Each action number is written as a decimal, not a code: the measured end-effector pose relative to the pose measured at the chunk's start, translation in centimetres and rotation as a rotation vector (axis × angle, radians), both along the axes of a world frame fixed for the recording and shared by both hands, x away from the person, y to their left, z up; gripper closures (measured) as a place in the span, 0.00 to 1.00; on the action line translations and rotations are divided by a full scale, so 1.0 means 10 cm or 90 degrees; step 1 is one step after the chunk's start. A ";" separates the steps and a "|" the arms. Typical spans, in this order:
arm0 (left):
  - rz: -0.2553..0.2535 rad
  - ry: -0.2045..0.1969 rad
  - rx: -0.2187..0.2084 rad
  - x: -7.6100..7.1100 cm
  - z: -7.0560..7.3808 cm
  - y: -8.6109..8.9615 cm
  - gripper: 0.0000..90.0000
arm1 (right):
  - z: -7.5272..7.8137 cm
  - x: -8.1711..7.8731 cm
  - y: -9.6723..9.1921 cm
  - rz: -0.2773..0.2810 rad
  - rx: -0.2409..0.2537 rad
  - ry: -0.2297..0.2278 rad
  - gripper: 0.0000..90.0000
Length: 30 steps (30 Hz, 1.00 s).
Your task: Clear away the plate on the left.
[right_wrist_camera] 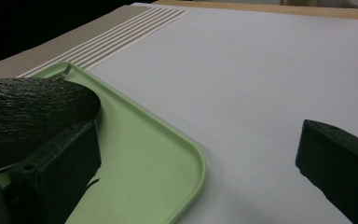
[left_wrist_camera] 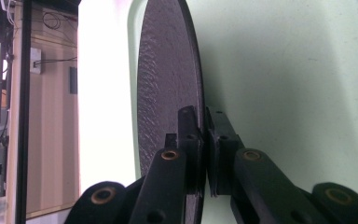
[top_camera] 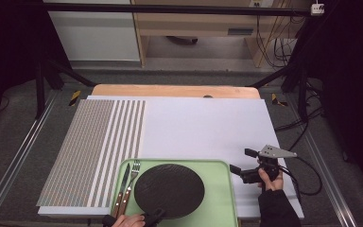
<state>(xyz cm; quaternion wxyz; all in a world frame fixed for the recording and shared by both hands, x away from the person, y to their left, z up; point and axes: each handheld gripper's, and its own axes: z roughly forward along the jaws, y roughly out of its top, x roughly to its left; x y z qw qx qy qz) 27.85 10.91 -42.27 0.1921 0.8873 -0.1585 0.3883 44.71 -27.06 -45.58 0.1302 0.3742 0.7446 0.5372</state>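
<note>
White tabletop [top_camera: 203,123], left gripper [top_camera: 152,216] clamped on black plate [top_camera: 169,190], right gripper [top_camera: 238,161] jaws apart

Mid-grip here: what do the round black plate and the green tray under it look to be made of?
Round black plate: likely slate or dark stoneware, matte; its face is rough and grainy in the left gripper view, and its edge is thin. Pale green tray: probably moulded plastic, smooth, with a soft sheen and rounded raised rim.

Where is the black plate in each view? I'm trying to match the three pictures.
High view: black plate low centre, on the green tray.
Left gripper view: seen edge-on, centre, its rim pinched by the left gripper.
Right gripper view: far left.
Shared landmark: the green tray.
</note>
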 end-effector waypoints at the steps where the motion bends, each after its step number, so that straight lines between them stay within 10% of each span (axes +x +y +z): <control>1: -0.001 -0.001 0.000 0.01 -0.01 -0.01 0.95 | 0.00 0.00 0.00 0.000 0.000 0.000 0.01; 30: 0.006 0.045 -0.005 0.06 -0.13 -0.05 0.92 | 0.01 0.00 -0.01 0.000 0.000 0.000 0.01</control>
